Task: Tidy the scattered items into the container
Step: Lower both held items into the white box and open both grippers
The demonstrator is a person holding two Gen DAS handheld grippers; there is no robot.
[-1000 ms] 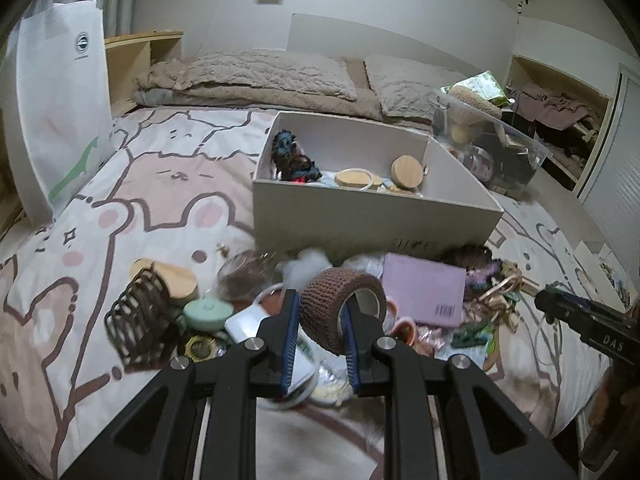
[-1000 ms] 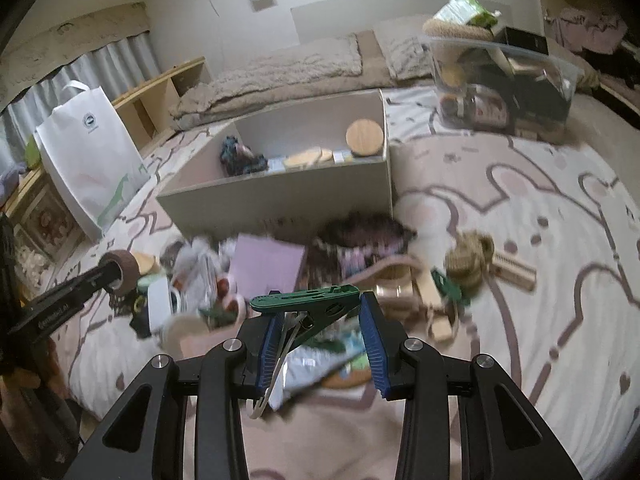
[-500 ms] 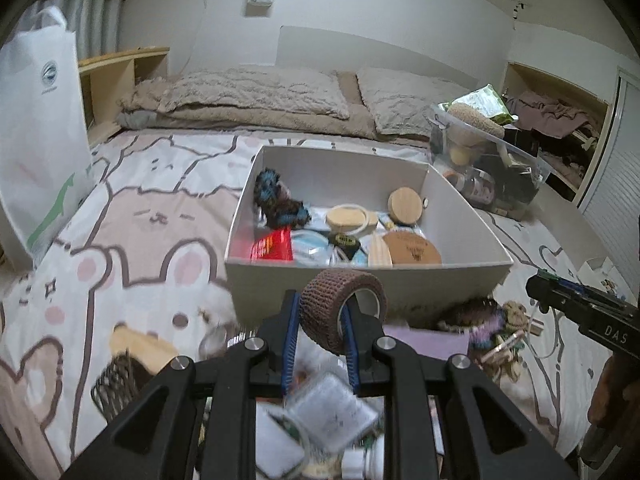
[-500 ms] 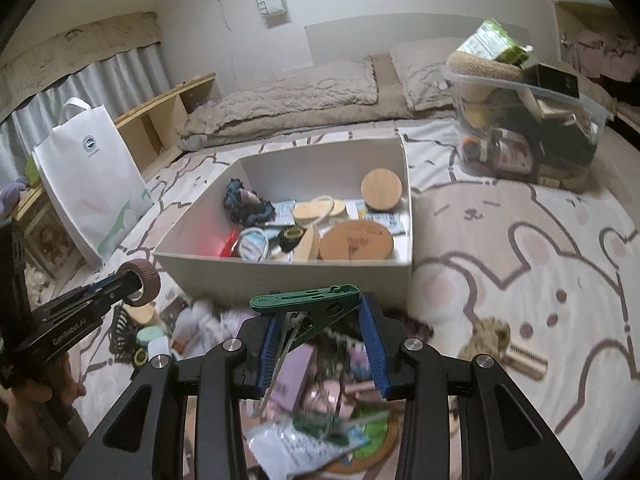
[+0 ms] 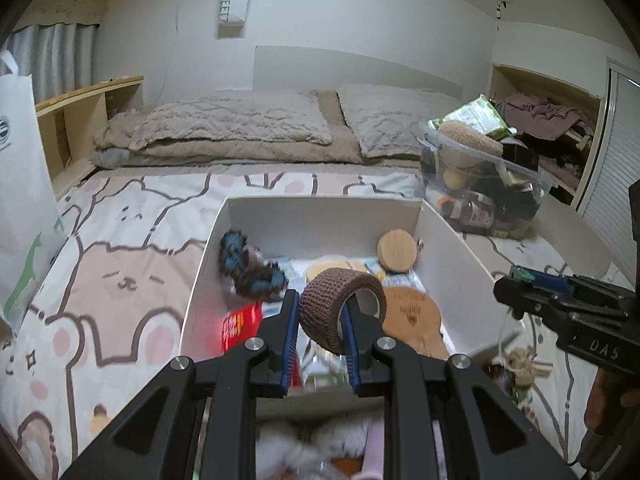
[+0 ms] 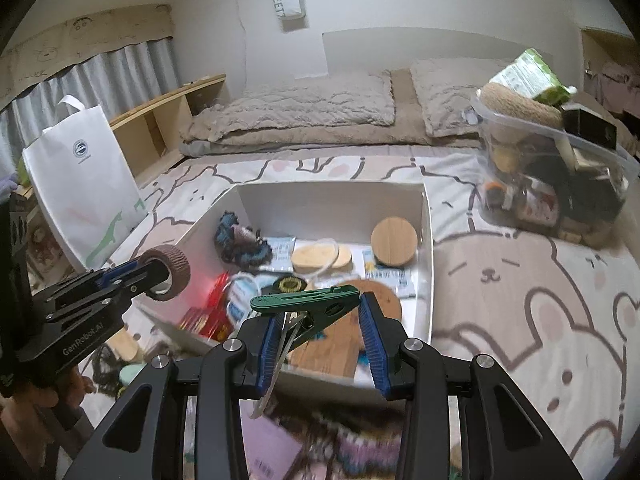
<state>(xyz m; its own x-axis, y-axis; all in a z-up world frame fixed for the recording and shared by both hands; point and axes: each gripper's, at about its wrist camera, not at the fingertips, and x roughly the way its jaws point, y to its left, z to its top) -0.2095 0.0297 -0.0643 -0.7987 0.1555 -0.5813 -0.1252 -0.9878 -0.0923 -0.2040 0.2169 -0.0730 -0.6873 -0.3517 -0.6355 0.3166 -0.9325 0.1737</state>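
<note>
Right wrist: one green clip, one brown roll.

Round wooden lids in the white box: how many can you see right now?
3. One wooden lid stands against the right wall; one lies flat mid-box, another partly tucked beside it. The white box is cluttered, so more may be hidden.

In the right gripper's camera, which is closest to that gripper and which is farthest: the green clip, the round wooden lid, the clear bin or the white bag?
1. Green clip: held in the right gripper.
2. Round wooden lid: in the white box, just ahead.
3. Clear bin at far right and white bag at far left: too close to call.
</note>
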